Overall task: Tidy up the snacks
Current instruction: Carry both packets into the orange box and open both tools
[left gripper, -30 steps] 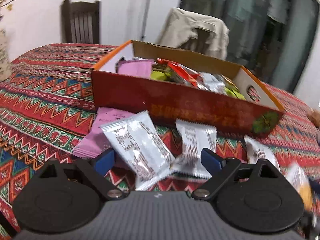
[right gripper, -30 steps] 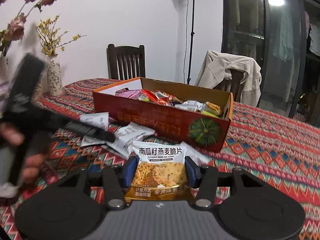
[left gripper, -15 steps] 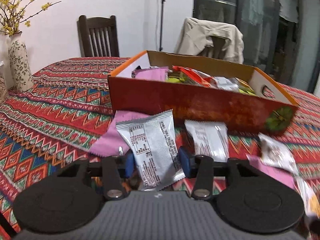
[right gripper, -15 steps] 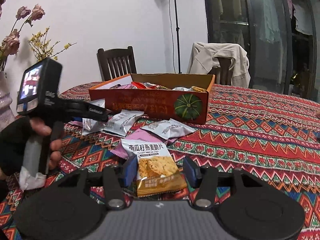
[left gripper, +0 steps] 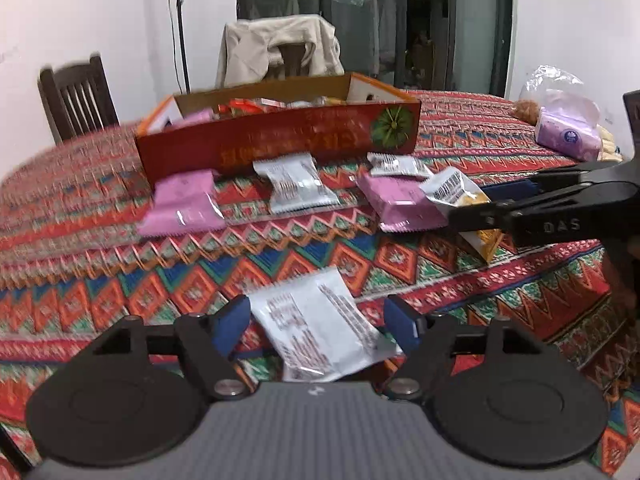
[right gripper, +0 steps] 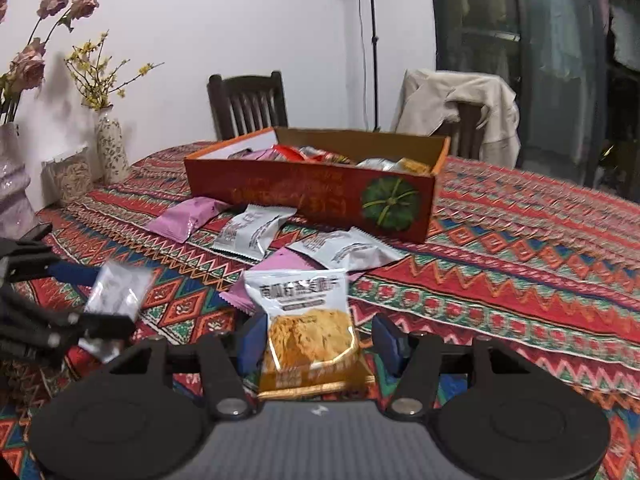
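My left gripper (left gripper: pixel 318 322) is shut on a silver snack packet (left gripper: pixel 320 330) and holds it above the tablecloth; it also shows in the right wrist view (right gripper: pixel 116 296). My right gripper (right gripper: pixel 318 338) is shut on a pumpkin-seed crisp packet (right gripper: pixel 308 328), white on top and orange below; it shows in the left wrist view (left gripper: pixel 460 196) too. The red snack box (left gripper: pixel 280 140) with a green pumpkin print stands farther back, holding several packets. Pink (left gripper: pixel 184 204) and silver (left gripper: pixel 294 184) packets lie on the cloth in front of the box.
The table has a red patterned cloth (right gripper: pixel 520 264). Vases with flowers (right gripper: pixel 108 148) stand at its left edge. A purple tissue pack (left gripper: pixel 568 136) and a plastic bag lie at the right. Two chairs (right gripper: pixel 248 104) stand behind the table, one draped with a beige jacket.
Both grippers pulled back from the box, each carrying its packet. The left one lifted the silver packet off the pile and swung right.
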`<state>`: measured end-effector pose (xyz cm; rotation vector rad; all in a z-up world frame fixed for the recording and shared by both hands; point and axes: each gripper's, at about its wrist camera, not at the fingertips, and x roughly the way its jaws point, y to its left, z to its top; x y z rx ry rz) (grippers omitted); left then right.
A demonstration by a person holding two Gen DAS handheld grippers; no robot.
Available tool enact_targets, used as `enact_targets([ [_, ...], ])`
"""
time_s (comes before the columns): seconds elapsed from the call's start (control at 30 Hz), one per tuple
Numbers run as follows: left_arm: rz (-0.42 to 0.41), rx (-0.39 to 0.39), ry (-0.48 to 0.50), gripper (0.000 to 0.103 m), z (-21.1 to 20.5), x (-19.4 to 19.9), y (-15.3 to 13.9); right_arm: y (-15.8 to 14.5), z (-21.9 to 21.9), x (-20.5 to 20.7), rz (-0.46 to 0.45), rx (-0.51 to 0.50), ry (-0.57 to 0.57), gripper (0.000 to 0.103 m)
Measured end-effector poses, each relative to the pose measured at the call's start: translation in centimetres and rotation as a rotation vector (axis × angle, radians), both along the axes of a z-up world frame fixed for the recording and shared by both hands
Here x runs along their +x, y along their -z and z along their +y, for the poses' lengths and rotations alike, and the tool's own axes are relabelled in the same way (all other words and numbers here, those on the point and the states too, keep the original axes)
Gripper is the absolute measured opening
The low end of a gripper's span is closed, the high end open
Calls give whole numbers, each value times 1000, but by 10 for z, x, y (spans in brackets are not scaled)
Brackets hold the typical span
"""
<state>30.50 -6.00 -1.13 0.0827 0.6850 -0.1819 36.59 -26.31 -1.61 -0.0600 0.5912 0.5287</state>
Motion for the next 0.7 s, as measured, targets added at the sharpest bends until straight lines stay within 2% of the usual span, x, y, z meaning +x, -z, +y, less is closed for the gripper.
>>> enact_targets([
  [0.07, 12, -29, -20, 75, 3, 1, 3, 3, 3, 4, 27, 17, 7, 56],
  [0.13, 12, -31, -30, 66, 3, 0, 5, 5, 6, 1, 42, 7, 16, 53],
  [0.17, 4, -25, -18, 57, 4, -2, 5, 6, 9, -3, 46, -7, 24, 52],
  [0.27, -10, -16, 35, 51, 8, -15, 2, 6, 15, -23, 35, -46, 45, 50],
  [0.33, -21, -19, 53, 52, 11, -23, 1, 5, 16, -37, 36, -61, 48, 50],
  [0.4, -17, -25, 51, 66, 13, -26, 2, 5, 16, -46, 42, -60, 58, 51],
  [0.43, -10, -32, 48, 69, 14, -26, 4, 5, 16, -50, 50, -62, 63, 52],
  [0.5, 2, -39, 39, 69, 13, -24, 8, 7, 19, -54, 43, -74, 67, 55],
  [0.53, -9, -29, 37, 67, 11, -25, 8, 8, 21, -54, 40, -78, 68, 57],
  [0.57, -15, -19, 40, 53, 10, -26, 8, 8, 22, -54, 38, -84, 67, 58],
  [0.67, -30, -9, 52, 46, 8, -30, 6, 7, 27, -56, 33, -106, 53, 57],
  [0.7, -33, -12, 52, 43, 8, -32, 5, 7, 26, -55, 38, -97, 48, 51],
])
